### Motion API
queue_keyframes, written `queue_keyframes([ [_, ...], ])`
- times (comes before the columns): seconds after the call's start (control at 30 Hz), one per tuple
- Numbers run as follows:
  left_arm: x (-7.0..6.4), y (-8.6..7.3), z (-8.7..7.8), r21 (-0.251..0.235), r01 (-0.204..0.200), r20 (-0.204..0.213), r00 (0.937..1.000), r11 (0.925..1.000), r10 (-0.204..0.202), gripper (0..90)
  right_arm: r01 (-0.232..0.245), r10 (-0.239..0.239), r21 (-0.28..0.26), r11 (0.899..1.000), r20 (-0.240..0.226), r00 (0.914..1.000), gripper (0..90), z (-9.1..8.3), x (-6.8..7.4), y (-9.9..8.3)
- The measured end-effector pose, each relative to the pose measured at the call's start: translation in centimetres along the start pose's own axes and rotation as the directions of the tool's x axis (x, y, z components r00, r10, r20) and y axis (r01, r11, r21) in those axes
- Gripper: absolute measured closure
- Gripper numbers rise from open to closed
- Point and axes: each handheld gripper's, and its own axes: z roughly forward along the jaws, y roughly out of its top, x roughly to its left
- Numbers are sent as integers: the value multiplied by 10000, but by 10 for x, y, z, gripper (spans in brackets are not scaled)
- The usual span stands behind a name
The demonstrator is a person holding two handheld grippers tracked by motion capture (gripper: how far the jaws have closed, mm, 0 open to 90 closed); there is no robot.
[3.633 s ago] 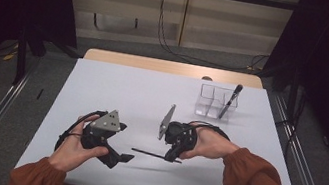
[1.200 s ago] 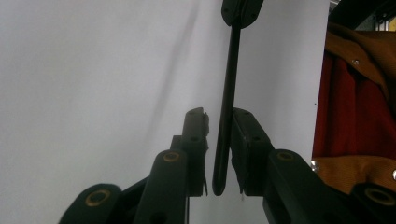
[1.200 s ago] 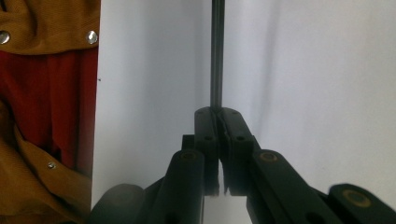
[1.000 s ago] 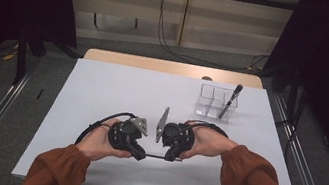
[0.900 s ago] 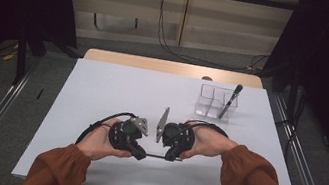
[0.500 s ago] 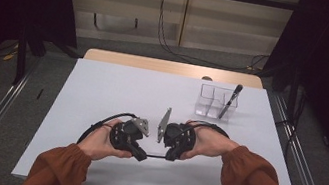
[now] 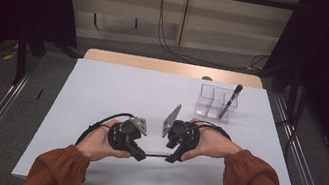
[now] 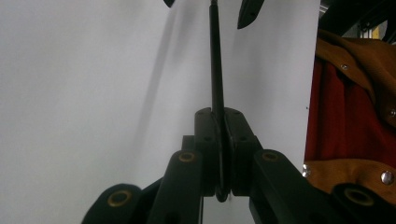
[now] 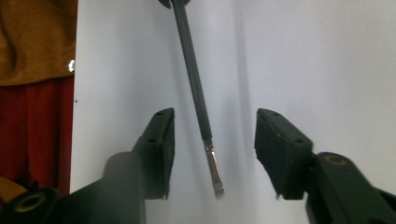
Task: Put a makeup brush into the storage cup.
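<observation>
Mid-handover near the table's [image 7: 101,92] front edge, well short of the clear organizer [image 7: 214,102]: my left gripper [image 8: 221,154] clamps the thin black brush [image 9: 194,88], whose bristle tip sits between my right gripper's [image 9: 212,154] spread jaws, which I judge must next close

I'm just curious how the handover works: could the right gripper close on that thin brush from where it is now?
Probably yes. The right gripper is open with the brush lying between its jaws, its bristle tip between the pads, and nothing blocking. The left gripper clamps the other end.
</observation>
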Motion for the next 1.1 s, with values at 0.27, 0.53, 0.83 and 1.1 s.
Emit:
queue_keyframes([
  [0.27,-1,-8,-7,-264,-27,-186,9998,9996,22,854,-459,480,-697,9965,280,9985,297,-3,1,-14],
  [0.53,-2,-14,-10,-421,-1,-329,9995,9991,-12,854,-869,950,-1350,9870,547,9940,170,-9,0,-26],
  [0.83,-1,-24,-17,-763,198,-443,9988,9969,-232,854,-1301,1465,-2186,9671,605,9874,68,-11,1,-42],
  [1.1,-7,-28,-20,-988,201,-575,9980,9949,-259,854,-1833,2128,-2684,9457,853,9734,51,-15,-3,-56],
])
